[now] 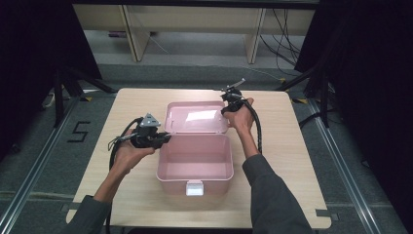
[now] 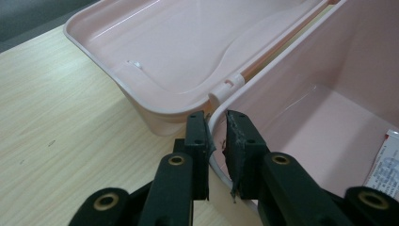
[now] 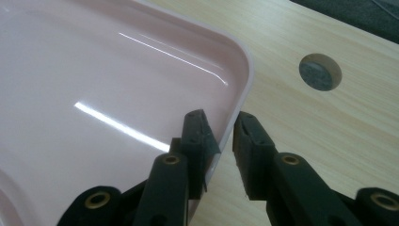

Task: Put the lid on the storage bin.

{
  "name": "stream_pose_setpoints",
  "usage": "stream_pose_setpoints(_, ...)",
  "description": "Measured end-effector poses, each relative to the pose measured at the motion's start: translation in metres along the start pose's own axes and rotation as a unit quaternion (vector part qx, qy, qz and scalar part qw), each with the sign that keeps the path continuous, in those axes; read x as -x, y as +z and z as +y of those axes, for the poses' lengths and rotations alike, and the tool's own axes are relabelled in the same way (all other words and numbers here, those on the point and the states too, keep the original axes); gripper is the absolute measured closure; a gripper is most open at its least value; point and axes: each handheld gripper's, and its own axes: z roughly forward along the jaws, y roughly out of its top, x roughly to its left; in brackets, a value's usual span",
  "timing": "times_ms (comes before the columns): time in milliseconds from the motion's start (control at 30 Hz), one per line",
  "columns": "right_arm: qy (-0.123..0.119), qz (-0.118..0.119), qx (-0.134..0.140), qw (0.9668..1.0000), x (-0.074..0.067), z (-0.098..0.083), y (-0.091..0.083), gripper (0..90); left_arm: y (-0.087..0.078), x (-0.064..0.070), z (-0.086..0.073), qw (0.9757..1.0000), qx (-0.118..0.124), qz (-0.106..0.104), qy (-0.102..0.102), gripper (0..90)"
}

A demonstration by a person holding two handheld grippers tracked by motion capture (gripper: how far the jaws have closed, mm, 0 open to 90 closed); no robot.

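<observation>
An open pink plastic box point(image 1: 168, 181) stands mid-table, its lid point(image 1: 195, 117) folded back behind it. My left gripper point(image 1: 165, 139) comes in from the left at the box's rear left corner. In the left gripper view, the left gripper point(image 2: 215, 125) is shut on the box's rim point(image 2: 212, 123) just below the hinge point(image 2: 226, 87). My right gripper point(image 1: 229, 108) is at the lid's right far corner. In the right gripper view, the right gripper point(image 3: 219, 120) straddles the lid's rim point(image 3: 244, 66), one jaw inside and one outside. A thin gap shows beside the outer pad.
A white latch point(image 1: 194, 187) sits on the box's front wall. A printed packet point(image 2: 386, 160) lies inside the box at its floor. The wooden table point(image 1: 292, 146) has a round grommet hole point(image 3: 320, 71) beyond the lid. Dark stands and cables flank the table.
</observation>
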Motion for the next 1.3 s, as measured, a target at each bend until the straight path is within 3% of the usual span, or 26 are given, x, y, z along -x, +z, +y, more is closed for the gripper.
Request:
stream_pose_setpoints(133, 0.004, -0.006, 0.013, 0.9999, 0.0, 0.001, -0.002, 76.4, 0.001, 0.001, 0.0, 1.0, 0.0, -0.004, -0.003, 78.9)
stream_pose_setpoints(200, -0.009, -0.009, 0.02, 0.9997, 0.0, 0.001, -0.004, 76.6, 0.0, 0.0, 0.0, 1.0, 0.0, -0.005, -0.002, 78.9)
stream_pose_setpoints(267, 0.0, -0.009, 0.025, 0.9997, 0.0, 0.002, -0.006, 76.8, 0.001, 0.0, 0.0, 0.9999, 0.003, -0.006, -0.009, 78.9)
stream_pose_setpoints(600, 0.001, 0.004, 0.057, 0.9984, 0.001, 0.003, -0.025, 78.1, 0.0, 0.0, 0.0, 1.0, 0.0, -0.007, -0.005, 78.9)
stream_pose_setpoints(733, 0.002, 0.007, 0.083, 0.9965, 0.002, 0.003, -0.032, 79.2, 0.001, -0.001, 0.0, 1.0, 0.002, -0.007, -0.006, 79.0)
stream_pose_setpoints(1133, 0.002, 0.022, 0.116, 0.993, -0.001, 0.002, -0.052, 81.1, 0.001, -0.001, -0.001, 0.9999, 0.005, -0.006, -0.008, 79.0)
stream_pose_setpoints(1233, -0.012, 0.013, 0.125, 0.992, -0.003, 0.0, -0.057, 81.1, 0.0, 0.0, -0.001, 0.9999, 0.0, -0.006, -0.014, 79.0)
stream_pose_setpoints(1300, -0.008, 0.017, 0.129, 0.9915, -0.003, 0.0, -0.061, 81.5, 0.0, 0.0, -0.001, 0.9999, 0.0, -0.005, -0.014, 79.0)
